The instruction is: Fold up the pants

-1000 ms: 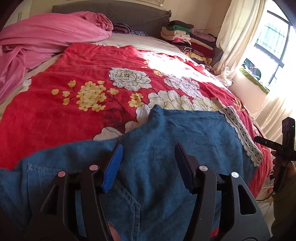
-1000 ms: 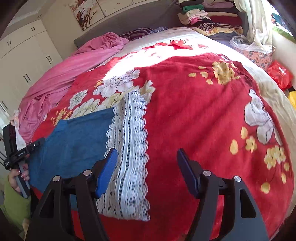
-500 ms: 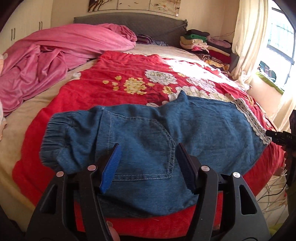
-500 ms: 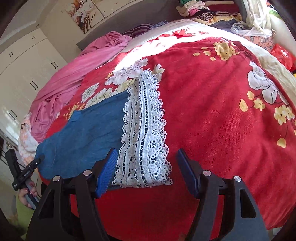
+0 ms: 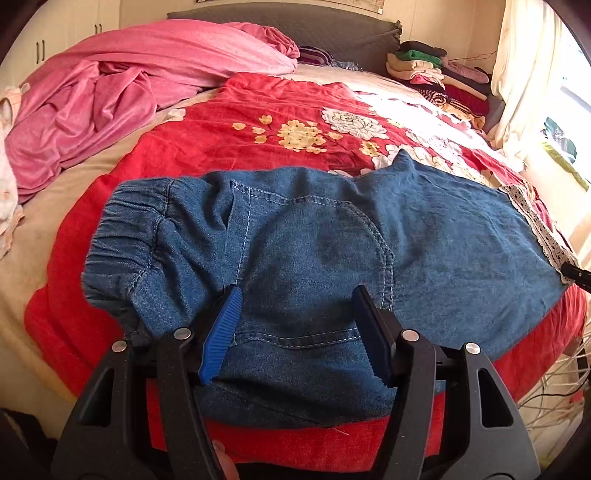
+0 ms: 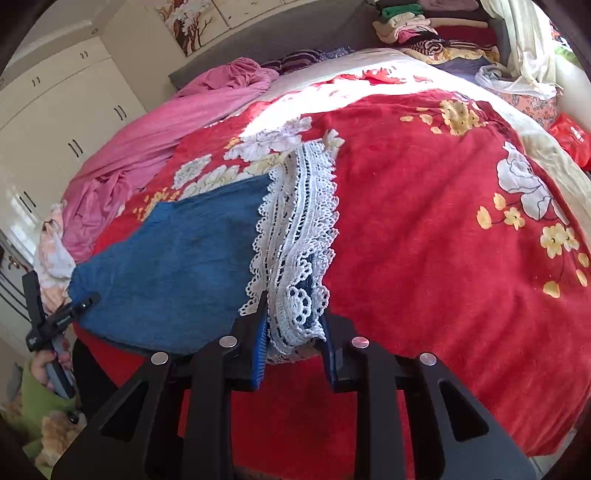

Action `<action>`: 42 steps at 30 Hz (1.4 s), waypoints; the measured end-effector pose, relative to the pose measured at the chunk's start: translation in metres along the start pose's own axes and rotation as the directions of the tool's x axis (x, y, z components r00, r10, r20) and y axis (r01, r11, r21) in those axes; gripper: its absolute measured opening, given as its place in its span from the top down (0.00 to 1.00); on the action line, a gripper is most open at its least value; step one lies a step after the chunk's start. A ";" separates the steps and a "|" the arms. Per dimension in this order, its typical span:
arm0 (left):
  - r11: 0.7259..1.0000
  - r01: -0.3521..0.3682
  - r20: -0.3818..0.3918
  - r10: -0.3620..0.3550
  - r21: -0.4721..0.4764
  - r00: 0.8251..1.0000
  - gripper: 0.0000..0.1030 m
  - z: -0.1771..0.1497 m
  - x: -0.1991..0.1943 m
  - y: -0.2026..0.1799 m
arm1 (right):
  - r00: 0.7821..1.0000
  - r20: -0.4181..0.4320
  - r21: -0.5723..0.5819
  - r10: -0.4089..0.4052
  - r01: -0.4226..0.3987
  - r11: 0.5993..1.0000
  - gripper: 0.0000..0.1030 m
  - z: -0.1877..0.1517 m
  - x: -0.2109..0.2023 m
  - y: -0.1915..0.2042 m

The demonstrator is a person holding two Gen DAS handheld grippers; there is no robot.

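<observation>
Closing right gripper pinching pants' lace hem, left gripper gaping over denim.

Sunlit bed with grey headboard, white wardrobes, curtained window alongside.

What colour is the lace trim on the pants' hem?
White, against blue denim pants. The lace trim shows best in the right wrist view.

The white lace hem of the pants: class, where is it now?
In the right wrist view, the lace hem lies centre-frame on the red floral blanket, its near end bunched in the closing right claw.
</observation>
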State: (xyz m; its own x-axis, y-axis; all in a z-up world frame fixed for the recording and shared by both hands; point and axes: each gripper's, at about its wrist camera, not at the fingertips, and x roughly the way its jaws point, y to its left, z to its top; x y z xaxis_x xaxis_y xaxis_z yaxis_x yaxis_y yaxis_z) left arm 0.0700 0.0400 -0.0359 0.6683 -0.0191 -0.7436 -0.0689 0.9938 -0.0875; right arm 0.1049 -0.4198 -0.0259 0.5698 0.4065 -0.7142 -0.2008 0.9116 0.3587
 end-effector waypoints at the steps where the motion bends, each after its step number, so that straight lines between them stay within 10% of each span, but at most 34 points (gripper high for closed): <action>1: 1.000 -0.003 -0.003 0.003 0.002 1.000 0.48 -0.001 0.001 0.000 | 0.999 -0.026 -0.004 -0.026 0.026 1.000 0.78 -0.004 0.006 -0.001; 24: 0.996 -0.027 0.030 0.024 0.081 0.999 0.33 0.010 -0.035 -0.027 | 0.990 0.068 0.007 -0.121 0.120 0.993 0.39 -0.005 -0.040 -0.005; 42: 0.950 0.192 0.036 -0.207 0.248 0.978 0.26 0.094 -0.027 -0.129 | 0.993 0.107 -0.030 -0.045 0.048 0.998 0.19 -0.002 -0.032 0.024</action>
State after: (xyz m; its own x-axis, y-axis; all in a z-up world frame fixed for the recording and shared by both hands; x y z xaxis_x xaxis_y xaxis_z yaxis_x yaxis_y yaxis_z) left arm 0.1300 -0.0774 0.0579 0.6941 -0.2203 -0.6854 0.2466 0.9672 -0.0611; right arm 0.0796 -0.4108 0.0045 0.6602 0.3564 -0.6612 -0.1971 0.9316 0.3053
